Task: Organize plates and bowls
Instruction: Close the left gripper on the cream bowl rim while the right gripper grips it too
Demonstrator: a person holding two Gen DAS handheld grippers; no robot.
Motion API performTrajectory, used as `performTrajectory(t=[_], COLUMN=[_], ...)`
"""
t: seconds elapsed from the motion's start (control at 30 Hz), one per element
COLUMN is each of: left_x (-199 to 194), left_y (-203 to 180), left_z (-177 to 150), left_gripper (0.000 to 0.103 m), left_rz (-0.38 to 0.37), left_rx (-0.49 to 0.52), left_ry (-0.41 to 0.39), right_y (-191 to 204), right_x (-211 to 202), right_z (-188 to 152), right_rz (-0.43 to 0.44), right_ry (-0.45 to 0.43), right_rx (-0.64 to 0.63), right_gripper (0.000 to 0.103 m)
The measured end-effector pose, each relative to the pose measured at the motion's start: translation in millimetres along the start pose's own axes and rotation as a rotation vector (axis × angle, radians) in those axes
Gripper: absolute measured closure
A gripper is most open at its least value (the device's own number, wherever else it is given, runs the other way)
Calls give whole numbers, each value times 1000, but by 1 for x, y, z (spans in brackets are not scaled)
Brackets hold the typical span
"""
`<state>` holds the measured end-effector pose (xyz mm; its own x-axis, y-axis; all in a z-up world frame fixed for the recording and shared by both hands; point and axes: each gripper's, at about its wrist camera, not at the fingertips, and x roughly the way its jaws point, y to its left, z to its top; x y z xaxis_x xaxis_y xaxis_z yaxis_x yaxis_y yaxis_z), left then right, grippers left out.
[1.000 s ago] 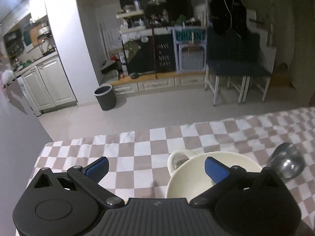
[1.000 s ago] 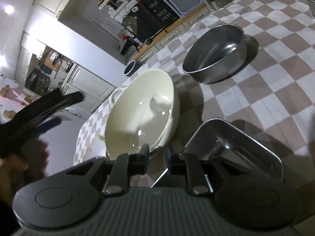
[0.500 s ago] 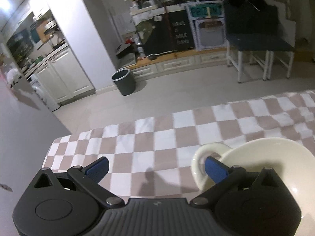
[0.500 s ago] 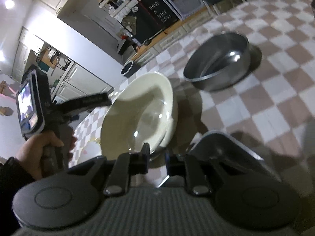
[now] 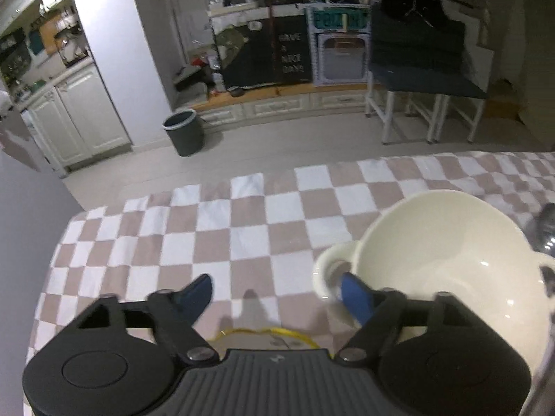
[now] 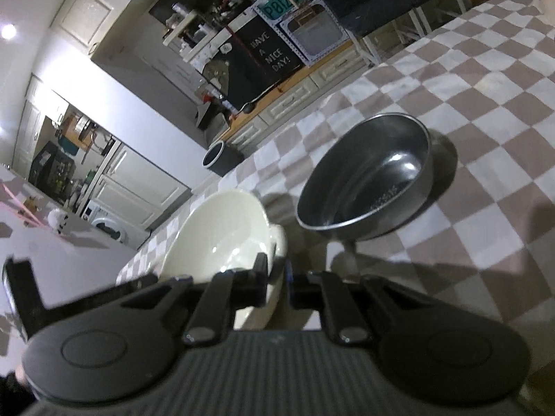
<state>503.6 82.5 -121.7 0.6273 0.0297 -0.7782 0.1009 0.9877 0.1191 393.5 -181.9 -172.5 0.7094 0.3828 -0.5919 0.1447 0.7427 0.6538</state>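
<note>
Bowls first: going left to right on the checkered tablecloth (image 5: 242, 215), the left end is just bare cloth, then the cream ceramic bowl (image 5: 447, 253) with its loop handles, and the round steel bowl (image 6: 367, 176) sits to its right and a bit farther off, apart from it.

Left gripper (image 5: 277, 293) is spread wide with nothing held. Its right fingertip is poking at the bowl's near-left loop handle (image 5: 327, 270), maybe through the loop, hard to say; the left fingertip hangs over bare cloth. A yellow-rimmed thing peeks out just under that gripper, can't make out what it is.

Right gripper (image 6: 276, 279) is closed down to a narrow gap and looks pinched on the cream bowl's right-side handle (image 6: 279, 242). The bowl looks tipped up toward it, though I can't tell if it's fully off the table.

Handling-wise, I'd guess the cream one is heavy, stiff, glazed and slick, and it'll chip if it knocks the steel. A one-sided pinch on a handle lets it swing, so grab both handles or the rim. The steel one should be light, tough and easy by the rim.
</note>
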Motion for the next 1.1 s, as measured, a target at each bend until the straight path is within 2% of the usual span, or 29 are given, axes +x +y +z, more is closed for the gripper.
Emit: performTrajectory(t=[0.03, 0.07, 0.13, 0.2, 0.3, 0.43, 0.5, 0.53, 0.57, 0.73, 0.83, 0.97, 1.1], left_x=[-2, -3, -6, -5, 2, 11, 14, 18, 22, 17, 10, 4, 11], left_y=[2, 4, 9, 9, 0, -4, -4, -4, -4, -3, -5, -4, 2], left_z=[2, 3, 5, 6, 8, 13, 14, 13, 13, 1, -3, -8, -7], left_gripper=[48, 53, 52, 52, 51, 51, 52, 58, 61, 68, 68, 70, 69], left_rz=[-35, -69, -170, -233, -211, -196, -194, -184, -161, -180, -169, -203, -223], left_rx=[-26, -56, -140, -192, -155, -142, -143, -133, -117, -123, -103, -86, -111], left_ry=[16, 27, 25, 40, 70, 87, 106, 127, 147, 122, 130, 138, 150], right_y=[-2, -3, -9, -13, -8, 0, 1, 2, 0, 4, 6, 4, -2], right_x=[0, 0, 0, 0, 1, 3, 4, 5, 5, 3, 2, 0, 5], right_z=[0, 1, 2, 4, 4, 2, 1, 1, 1, 3, 2, 3, 9], right_rz=[7, 16, 42, 66, 62, 36, 17, 4, 10, 4, -8, -27, 2], right_ry=[4, 8, 19, 25, 19, 7, 9, 13, 17, 37, 50, 54, 75], right_rx=[10, 23, 72, 111, 96, 52, 21, 6, 1, -39, -55, -50, -25], right_gripper=[92, 92, 90, 85, 77, 77, 82, 91, 91, 91, 91, 91, 87])
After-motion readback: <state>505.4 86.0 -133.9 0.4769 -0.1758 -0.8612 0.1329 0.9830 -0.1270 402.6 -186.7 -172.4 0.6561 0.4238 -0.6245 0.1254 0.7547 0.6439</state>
